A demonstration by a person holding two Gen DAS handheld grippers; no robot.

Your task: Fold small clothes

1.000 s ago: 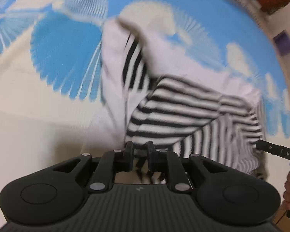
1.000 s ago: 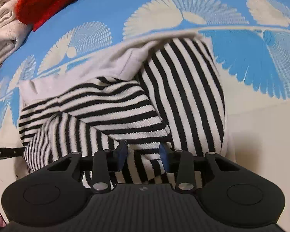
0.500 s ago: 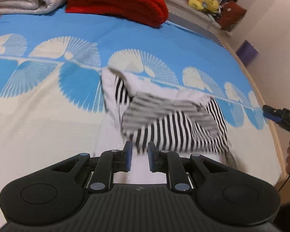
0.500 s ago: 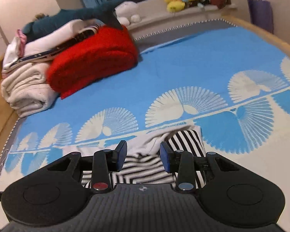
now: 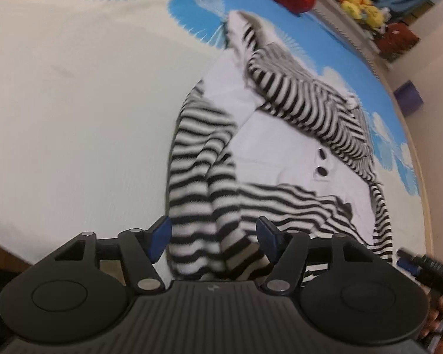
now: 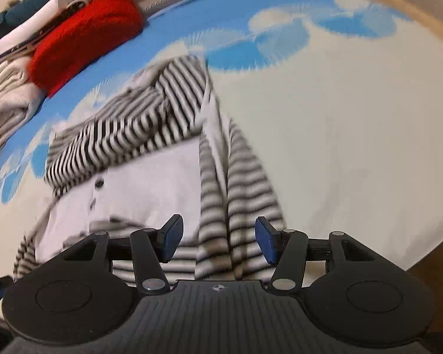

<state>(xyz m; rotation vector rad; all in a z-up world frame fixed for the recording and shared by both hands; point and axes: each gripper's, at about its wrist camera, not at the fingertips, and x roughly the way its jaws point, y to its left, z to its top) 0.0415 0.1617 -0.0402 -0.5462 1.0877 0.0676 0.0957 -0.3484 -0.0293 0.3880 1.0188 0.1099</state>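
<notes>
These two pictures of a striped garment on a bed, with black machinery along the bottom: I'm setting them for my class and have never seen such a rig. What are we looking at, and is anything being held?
No robot here: a person holds a two-fingered tool in each hand, each with its own camera looking along the fingers. One picture is from the left hand-held gripper, the other from the right hand-held gripper. Both look down on one black-and-white striped garment, partly folded on a blue-and-cream bedspread. A red blanket lies further back. Both pairs of jaws are opening; striped cloth lies between them, but the blue pads are not pressing on it, so nothing is gripped.
</notes>
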